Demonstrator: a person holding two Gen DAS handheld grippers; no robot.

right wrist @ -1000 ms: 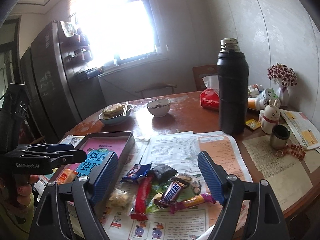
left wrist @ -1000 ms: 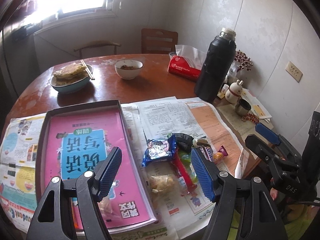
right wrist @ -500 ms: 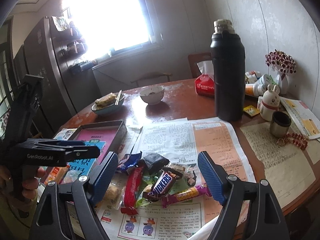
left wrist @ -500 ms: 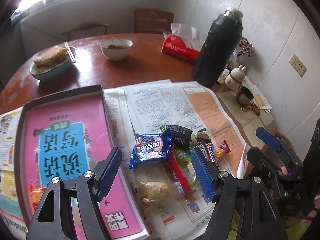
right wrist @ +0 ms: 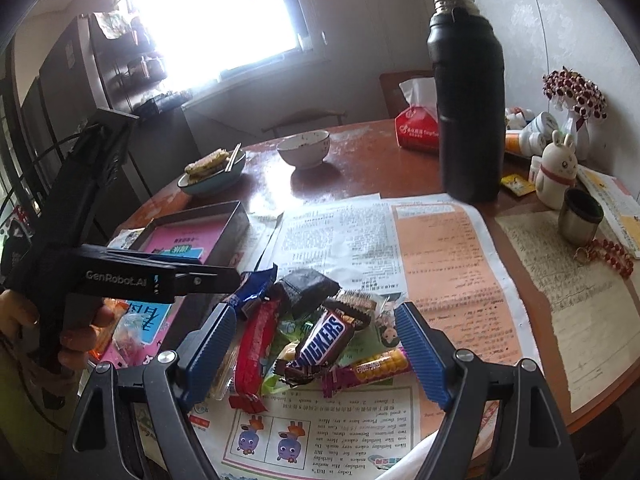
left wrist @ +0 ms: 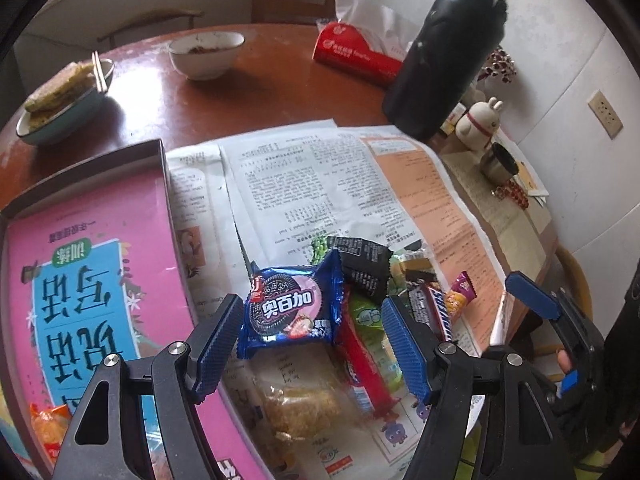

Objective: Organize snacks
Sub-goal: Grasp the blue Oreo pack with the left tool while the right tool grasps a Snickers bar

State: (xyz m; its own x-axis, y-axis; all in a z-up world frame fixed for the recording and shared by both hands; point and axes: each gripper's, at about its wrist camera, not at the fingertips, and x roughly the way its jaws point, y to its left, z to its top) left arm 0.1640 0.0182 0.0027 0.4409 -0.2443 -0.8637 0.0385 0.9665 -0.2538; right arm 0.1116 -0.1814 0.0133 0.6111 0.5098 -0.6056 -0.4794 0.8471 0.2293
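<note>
Hovering over a heap of crinkly foil and plastic snack packets, the left gripper [left wrist: 312, 344] stands wide open, holding nothing; a glossy blue cookie pack [left wrist: 291, 312] lies below, between its ribbed blue pads. The right gripper [right wrist: 316, 354] is likewise wide open and empty, a chocolate bar [right wrist: 324, 342] beneath its gap, one red stick pack [right wrist: 252, 354] by its left pad. Left of both sits one dark shallow box [left wrist: 158, 152] lined with a pink printed sheet. Beyond: newspaper [left wrist: 304, 184], one tall black flask [right wrist: 468, 112], two bowls.
</note>
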